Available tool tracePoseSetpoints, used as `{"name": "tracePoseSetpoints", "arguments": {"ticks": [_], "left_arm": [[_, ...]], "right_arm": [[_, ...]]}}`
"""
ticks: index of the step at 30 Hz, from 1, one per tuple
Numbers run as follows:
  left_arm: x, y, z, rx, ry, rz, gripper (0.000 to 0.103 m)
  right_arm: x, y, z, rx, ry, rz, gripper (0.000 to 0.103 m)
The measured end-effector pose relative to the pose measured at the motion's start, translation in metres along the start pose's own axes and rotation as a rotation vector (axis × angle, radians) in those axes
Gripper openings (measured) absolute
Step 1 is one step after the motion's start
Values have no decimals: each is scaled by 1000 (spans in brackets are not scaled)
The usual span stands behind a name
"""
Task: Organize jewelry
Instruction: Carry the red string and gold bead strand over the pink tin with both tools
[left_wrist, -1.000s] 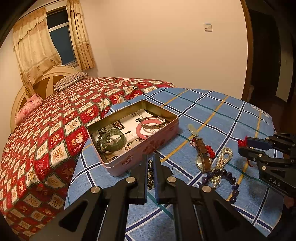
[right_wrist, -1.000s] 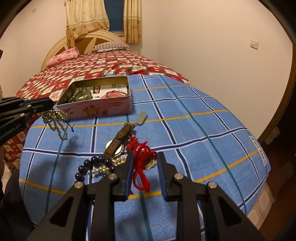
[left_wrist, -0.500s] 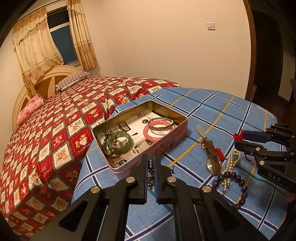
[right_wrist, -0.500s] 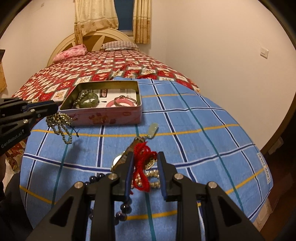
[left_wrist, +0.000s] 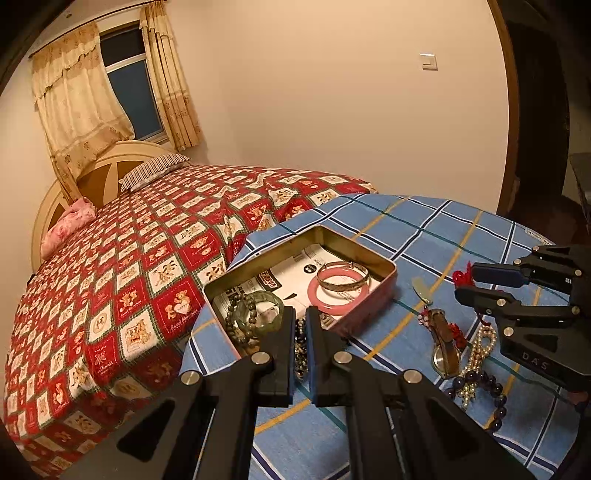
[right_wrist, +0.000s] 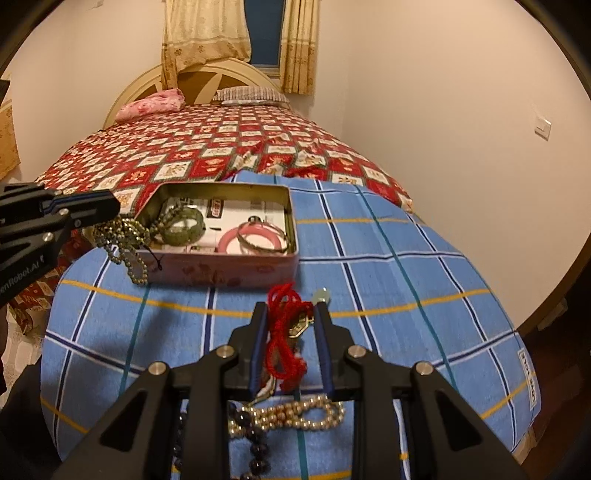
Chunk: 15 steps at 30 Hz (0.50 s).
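Note:
An open pink tin sits on the blue checked cloth and holds a green bangle, a pink bangle and a silver bangle. My left gripper is shut on an olive bead strand. The strand hangs at the near left corner of the tin. My right gripper is shut on a red cord with a gold pendant, held above the cloth in front of the tin. The right gripper shows in the left wrist view with a red tuft at its tips.
On the cloth below the right gripper lie a brown-strapped watch, a pearl strand and dark purple beads. A red patterned bed lies behind and left of the cloth. The cloth drops away at its right edge.
Both grippers have moved toward the tin, which now looks nearer in both views. The red cord has come forward off the watch and pearls. The bead strand now hangs at the tin's corner.

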<state>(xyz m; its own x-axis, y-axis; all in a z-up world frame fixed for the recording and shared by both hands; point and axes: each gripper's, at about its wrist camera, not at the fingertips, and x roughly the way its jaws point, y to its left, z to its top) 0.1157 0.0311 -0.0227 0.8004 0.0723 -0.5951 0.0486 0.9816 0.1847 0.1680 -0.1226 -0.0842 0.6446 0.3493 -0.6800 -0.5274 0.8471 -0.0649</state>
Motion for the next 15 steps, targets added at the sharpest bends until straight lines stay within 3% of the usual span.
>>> {"name": "tracePoseSetpoints", "arguments": {"ticks": [15], "left_arm": [[4,14,16,1,-21,31,4]], "right_arm": [[9,5,22,-40,-14,7,27]]}}
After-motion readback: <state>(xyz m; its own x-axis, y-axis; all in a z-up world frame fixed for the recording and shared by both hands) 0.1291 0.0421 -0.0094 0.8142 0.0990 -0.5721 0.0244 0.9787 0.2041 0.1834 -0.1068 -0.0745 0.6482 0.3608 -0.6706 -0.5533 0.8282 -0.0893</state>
